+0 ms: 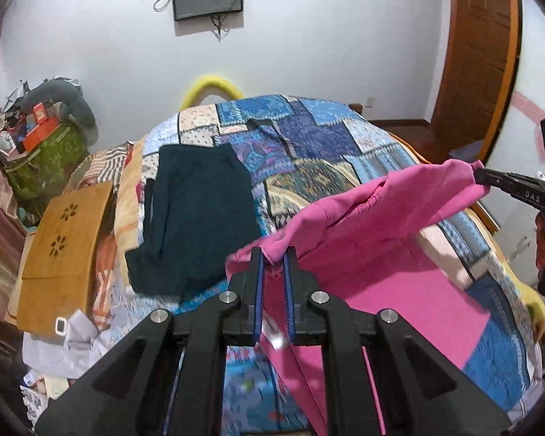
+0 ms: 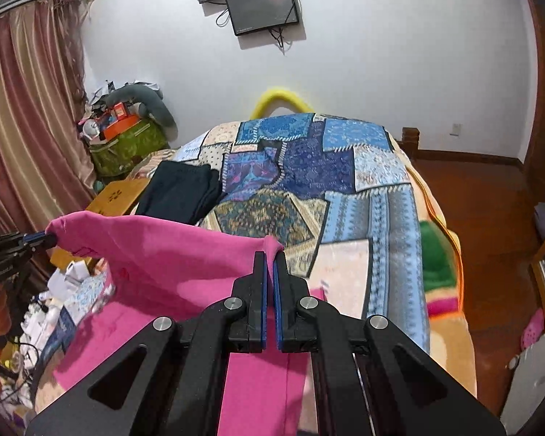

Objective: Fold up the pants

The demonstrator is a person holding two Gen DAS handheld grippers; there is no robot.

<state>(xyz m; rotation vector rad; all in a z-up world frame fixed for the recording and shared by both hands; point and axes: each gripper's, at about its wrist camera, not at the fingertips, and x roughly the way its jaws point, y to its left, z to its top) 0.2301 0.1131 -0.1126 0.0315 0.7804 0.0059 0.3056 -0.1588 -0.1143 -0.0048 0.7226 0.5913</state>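
Two corners of the pink pants (image 1: 363, 225) are being held up at once, one in each gripper, above the patchwork bedspread (image 1: 309, 152). In the left wrist view the left gripper (image 1: 273, 254) is being kept pinched on a bunched fold of the cloth's upper edge, though a small gap is showing between its blue pads (image 1: 258, 290). In the right wrist view the right gripper (image 2: 271, 258) is being clamped nearly flush on the other corner. Between the two grips the edge is being carried with a slight sag, while the rest of the garment is trailing down onto the bed toward the cameras. A dark folded garment (image 1: 196, 218) is lying further up the bed, apart from the pink cloth. By the look of it, a fold is being carried over, and it would be done best with both corners kept level and the edge drawn taut, so that the lifted half is laid squarely on the half below. Care is being called for at the left grip: only a small tuck of cloth is being caught there, and it could be lost if tugged hard.
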